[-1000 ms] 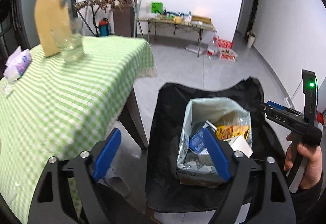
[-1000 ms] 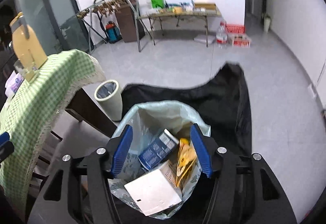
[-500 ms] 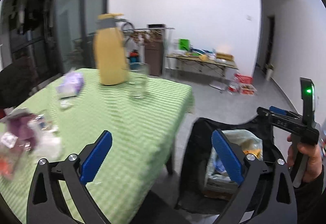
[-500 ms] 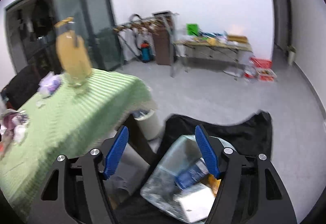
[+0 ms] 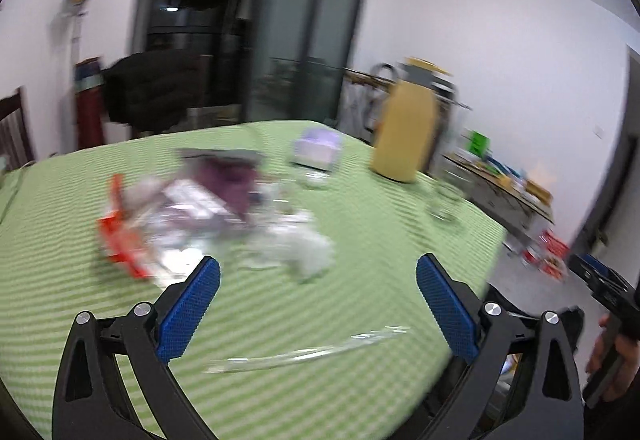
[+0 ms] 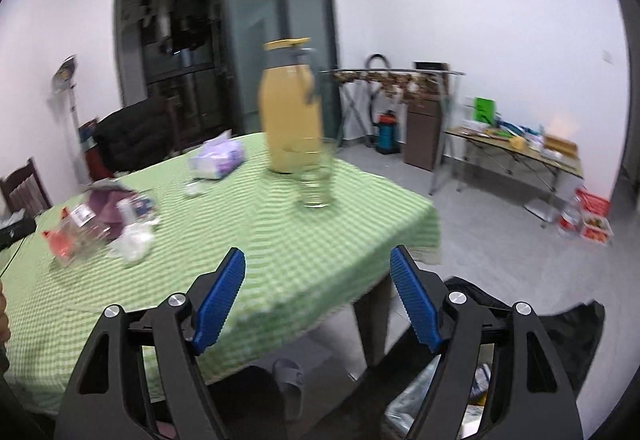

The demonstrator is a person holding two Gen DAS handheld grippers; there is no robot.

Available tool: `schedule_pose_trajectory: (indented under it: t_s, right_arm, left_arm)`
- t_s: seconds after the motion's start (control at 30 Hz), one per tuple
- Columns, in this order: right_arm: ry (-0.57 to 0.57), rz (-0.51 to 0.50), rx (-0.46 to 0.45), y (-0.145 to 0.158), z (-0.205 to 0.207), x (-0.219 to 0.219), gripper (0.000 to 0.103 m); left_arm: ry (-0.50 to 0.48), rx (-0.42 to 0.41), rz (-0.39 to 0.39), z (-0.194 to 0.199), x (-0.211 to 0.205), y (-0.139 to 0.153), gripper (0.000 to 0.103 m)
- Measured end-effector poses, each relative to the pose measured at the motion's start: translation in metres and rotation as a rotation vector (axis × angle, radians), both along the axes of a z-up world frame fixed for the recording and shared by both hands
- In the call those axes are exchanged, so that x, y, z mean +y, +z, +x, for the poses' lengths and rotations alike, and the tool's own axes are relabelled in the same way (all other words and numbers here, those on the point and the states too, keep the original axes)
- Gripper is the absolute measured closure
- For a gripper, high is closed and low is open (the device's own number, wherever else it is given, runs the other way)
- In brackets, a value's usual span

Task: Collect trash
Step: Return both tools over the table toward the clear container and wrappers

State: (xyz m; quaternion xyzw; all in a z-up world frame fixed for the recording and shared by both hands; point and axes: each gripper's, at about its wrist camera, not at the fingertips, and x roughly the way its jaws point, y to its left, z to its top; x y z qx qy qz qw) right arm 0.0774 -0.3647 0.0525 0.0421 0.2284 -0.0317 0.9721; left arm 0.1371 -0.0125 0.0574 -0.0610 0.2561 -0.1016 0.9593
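Left gripper wide and empty, right gripper empty with jaws opening, both face the blurred heap of crumpled wrappers on the green checked tablecloth, apparently readied for the next pick.

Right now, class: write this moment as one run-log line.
left hand-held gripper: open, empty | right hand-held gripper: opening, empty | trash pile: on green table

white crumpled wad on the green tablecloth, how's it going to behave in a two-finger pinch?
The white wad looks like crumpled tissue or thin plastic, though blur hides which: probably very light and soft, so it should squash rather than resist. It lies against the clear wrappers in the litter pile, so a pinch may drag neighbours along. Unlikely to roll; a push would likely just slide it on the tablecloth.
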Motion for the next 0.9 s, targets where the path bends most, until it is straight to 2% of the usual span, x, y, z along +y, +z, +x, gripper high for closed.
schedule_pose_trajectory:
  t_s: [0.1,0.2,0.3,0.5,0.63,0.7,0.9]
  right_arm:
    - [0.078,-0.027,0.006,0.000,0.007,0.034,0.031]
    - [0.155,-0.064,0.024,-0.006,0.018,0.067,0.031]
    - [0.226,-0.071,0.064,-0.017,0.032,0.098,0.031]
    - [0.404,-0.026,0.175,-0.056,0.063,0.157,0.031]
    - [0.504,-0.084,0.188,-0.078,0.070,0.192,0.031]
    - [0.497,-0.121,0.207,-0.090,0.080,0.203,0.031]
    - [0.496,-0.060,0.265,-0.118,0.098,0.207,0.031]
  left_arm:
    - [0.091,0.004,-0.022,-0.003,0.048,-0.010,0.008]
    - [0.192,0.084,-0.096,0.001,0.101,-0.031,0.008]
    - [0.246,0.130,-0.150,0.001,0.136,-0.047,0.008]
    - [0.246,0.144,-0.169,-0.001,0.155,-0.062,0.008]
    - [0.230,0.170,-0.184,0.004,0.154,-0.072,0.008]
    - [0.223,0.180,-0.180,0.005,0.154,-0.076,0.008]
    - [0.231,0.198,-0.190,0.007,0.161,-0.085,0.008]
